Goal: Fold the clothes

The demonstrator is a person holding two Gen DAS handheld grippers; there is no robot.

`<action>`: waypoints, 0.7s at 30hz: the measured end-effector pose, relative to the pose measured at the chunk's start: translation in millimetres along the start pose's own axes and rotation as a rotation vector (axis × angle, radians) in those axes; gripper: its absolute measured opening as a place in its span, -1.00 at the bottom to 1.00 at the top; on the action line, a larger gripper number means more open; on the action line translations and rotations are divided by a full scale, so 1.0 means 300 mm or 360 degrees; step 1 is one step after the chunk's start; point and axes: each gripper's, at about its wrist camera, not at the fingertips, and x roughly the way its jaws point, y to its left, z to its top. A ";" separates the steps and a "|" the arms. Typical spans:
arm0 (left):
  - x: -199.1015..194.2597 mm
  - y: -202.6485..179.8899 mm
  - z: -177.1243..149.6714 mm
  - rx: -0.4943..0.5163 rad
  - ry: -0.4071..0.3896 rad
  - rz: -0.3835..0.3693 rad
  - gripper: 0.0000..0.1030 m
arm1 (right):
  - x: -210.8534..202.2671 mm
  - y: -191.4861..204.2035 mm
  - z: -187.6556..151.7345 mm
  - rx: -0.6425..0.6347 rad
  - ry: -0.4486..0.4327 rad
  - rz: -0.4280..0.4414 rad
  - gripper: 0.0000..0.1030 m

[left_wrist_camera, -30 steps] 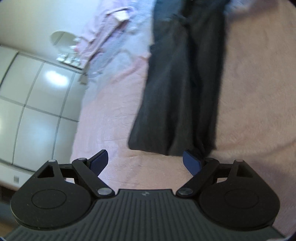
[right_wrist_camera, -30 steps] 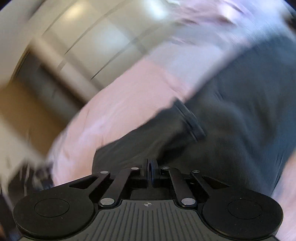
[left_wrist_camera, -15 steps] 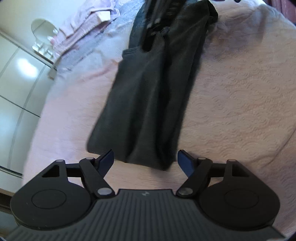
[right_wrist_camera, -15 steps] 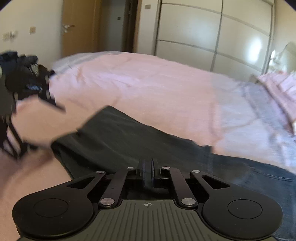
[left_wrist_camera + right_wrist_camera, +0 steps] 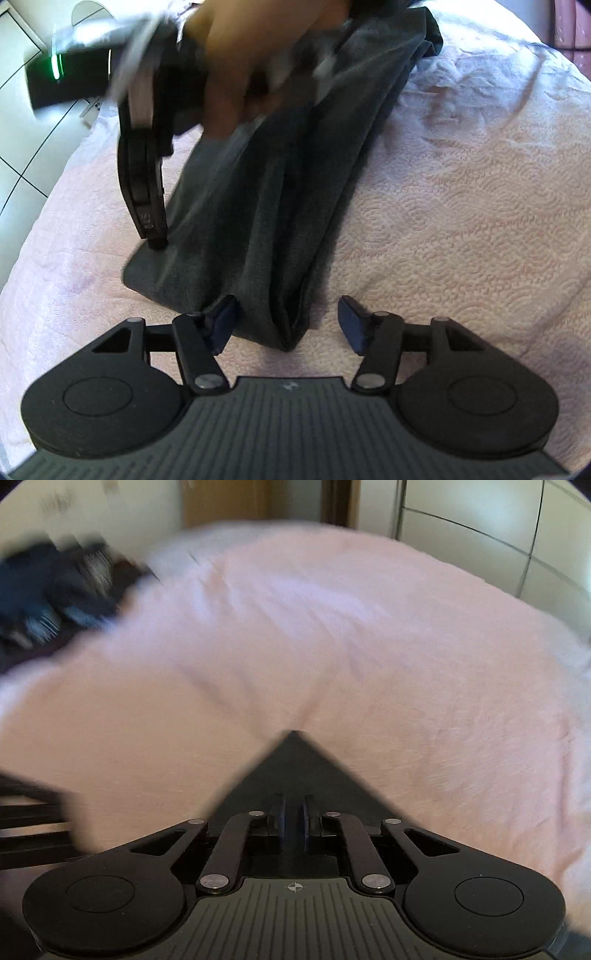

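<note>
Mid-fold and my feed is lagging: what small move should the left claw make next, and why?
Probably ease the left claw forward and close it on the near hem of the dark garment. It is open with the hem's corner between its fingers, while the right claw is already down at the other corner.

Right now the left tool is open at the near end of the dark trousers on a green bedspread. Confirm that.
Not quite: the bedspread is pink, not green, as the left wrist view shows. The left tool is indeed open at the near end of the dark trousers.
</note>
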 end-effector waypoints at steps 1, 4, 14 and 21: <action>0.000 -0.001 -0.002 -0.0006 -0.0007 0.0004 0.05 | 0.033 -0.028 0.000 0.0031 0.0010 -0.0042 -0.88; -0.002 -0.004 -0.004 -0.0019 -0.0018 0.0009 0.04 | 0.051 -0.108 0.001 0.0207 0.0039 0.0017 -0.88; -0.015 -0.040 -0.008 -0.0039 -0.0030 0.0060 -0.05 | -0.037 0.041 0.045 -0.0072 0.0144 0.0309 -0.73; -0.007 -0.032 -0.024 -0.0127 -0.0059 0.0071 -0.09 | 0.157 -0.064 0.068 0.0106 0.0242 0.0226 -0.75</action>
